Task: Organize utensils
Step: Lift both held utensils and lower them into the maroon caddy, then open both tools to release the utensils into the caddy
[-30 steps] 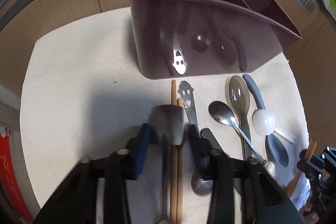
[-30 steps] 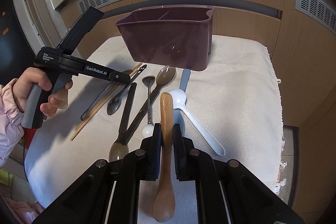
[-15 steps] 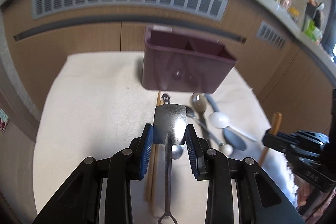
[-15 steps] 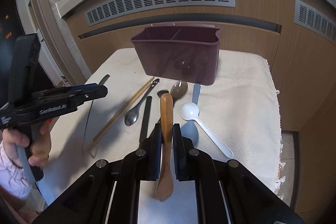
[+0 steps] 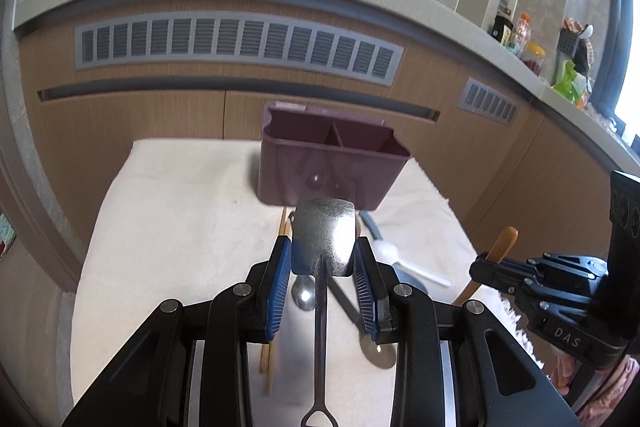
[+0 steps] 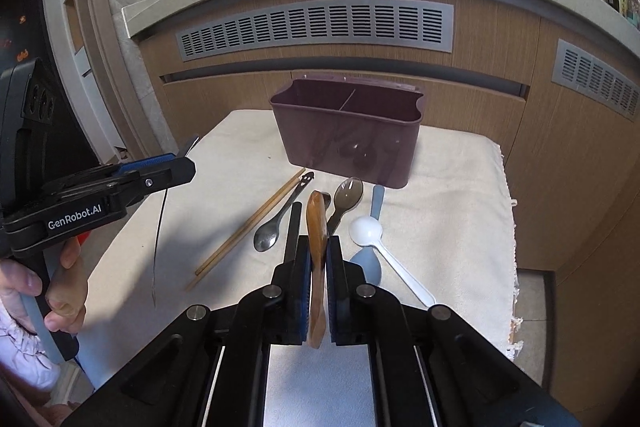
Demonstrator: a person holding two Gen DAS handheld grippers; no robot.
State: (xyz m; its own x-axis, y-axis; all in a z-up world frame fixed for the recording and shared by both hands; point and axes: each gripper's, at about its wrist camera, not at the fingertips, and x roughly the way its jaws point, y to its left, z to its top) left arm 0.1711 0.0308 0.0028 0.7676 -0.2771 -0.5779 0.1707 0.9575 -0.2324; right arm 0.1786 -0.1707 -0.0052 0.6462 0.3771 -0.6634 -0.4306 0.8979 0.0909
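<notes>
My left gripper (image 5: 323,255) is shut on a square-bowled metal spoon (image 5: 325,239), held above the cloth with its handle hanging toward me. My right gripper (image 6: 318,255) is shut on a wooden spoon (image 6: 316,227), also lifted. The purple utensil caddy (image 5: 332,163) with a divider stands at the back of the cloth, in front of both grippers; it also shows in the right wrist view (image 6: 348,131). The left gripper shows at the left of the right wrist view (image 6: 176,171), the right gripper at the right of the left wrist view (image 5: 492,267).
On the cream cloth (image 6: 440,211) lie wooden chopsticks (image 6: 252,227), a metal spoon (image 6: 268,235), a black-handled utensil (image 6: 294,223), a translucent brown spoon (image 6: 348,195), a white spoon (image 6: 368,231) and a grey-blue spoon (image 6: 370,259). Wooden cabinets with vents stand behind.
Both grippers have risen and drawn back from the cloth with their spoons; the caddy now looks smaller and farther away.
</notes>
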